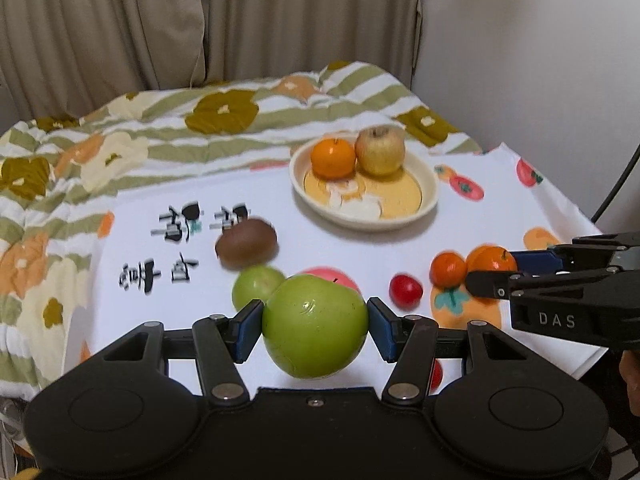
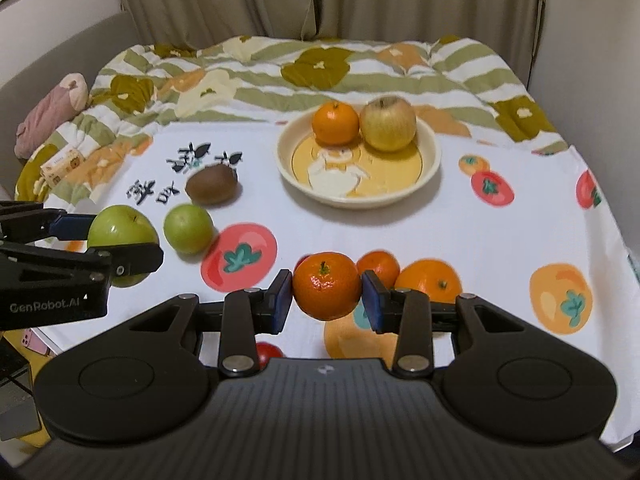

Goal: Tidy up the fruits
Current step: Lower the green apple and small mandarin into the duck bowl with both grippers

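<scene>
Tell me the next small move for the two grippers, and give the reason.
Probably carry the green apple in the left gripper forward to the bowl. Both grippers already hold fruit, the right gripper a mandarin, and the bowl's near side is bare beside its orange and yellow apple.

Left gripper (image 1: 315,330) is clamped on a big green apple (image 1: 315,326), held up off the cloth. Right gripper (image 2: 326,295) is pinching a mandarin (image 2: 327,285) between its blue pads (image 2: 281,295), also lifted.
</scene>
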Demonstrator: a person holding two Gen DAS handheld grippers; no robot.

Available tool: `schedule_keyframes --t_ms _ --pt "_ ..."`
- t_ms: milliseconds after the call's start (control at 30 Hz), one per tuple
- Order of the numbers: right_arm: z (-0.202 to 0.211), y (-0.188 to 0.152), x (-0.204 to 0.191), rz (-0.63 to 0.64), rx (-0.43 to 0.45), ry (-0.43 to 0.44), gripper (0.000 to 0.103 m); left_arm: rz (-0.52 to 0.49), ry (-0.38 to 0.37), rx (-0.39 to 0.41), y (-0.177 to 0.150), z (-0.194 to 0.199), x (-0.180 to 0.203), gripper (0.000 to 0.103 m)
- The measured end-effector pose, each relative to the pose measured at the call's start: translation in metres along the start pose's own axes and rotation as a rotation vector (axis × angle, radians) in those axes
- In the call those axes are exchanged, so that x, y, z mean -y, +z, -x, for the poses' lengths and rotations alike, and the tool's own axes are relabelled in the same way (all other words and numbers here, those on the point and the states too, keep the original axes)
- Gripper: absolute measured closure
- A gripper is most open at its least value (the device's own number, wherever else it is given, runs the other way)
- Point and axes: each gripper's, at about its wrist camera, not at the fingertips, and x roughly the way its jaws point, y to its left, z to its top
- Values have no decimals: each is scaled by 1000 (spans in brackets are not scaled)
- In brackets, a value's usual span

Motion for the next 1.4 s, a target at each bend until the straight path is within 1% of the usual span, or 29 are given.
schedule_keyframes --t_ms 167,300,567,800,1067,1200,1400 --pt "12 17 7 15 33 2 50 3 5 34 16 6 5 43" --pt "14 32 18 28 51 10 50 18 12 51 30 6 10 43" --pt "-2 63 52 56 62 35 50 57 31 47 56 -14 25 43" --pt "-35 93 90 80 41 49 50 69 28 29 84 -47 44 43" --pt "-85 117 126 117 1 73 50 65 36 -23 110 -104 64 43" --pt "-109 124 138 136 -19 97 50 47 39 -57 117 -133 78 43" --pt "-133 129 145 164 -45 142 50 15 40 -114 116 -167 92 43"
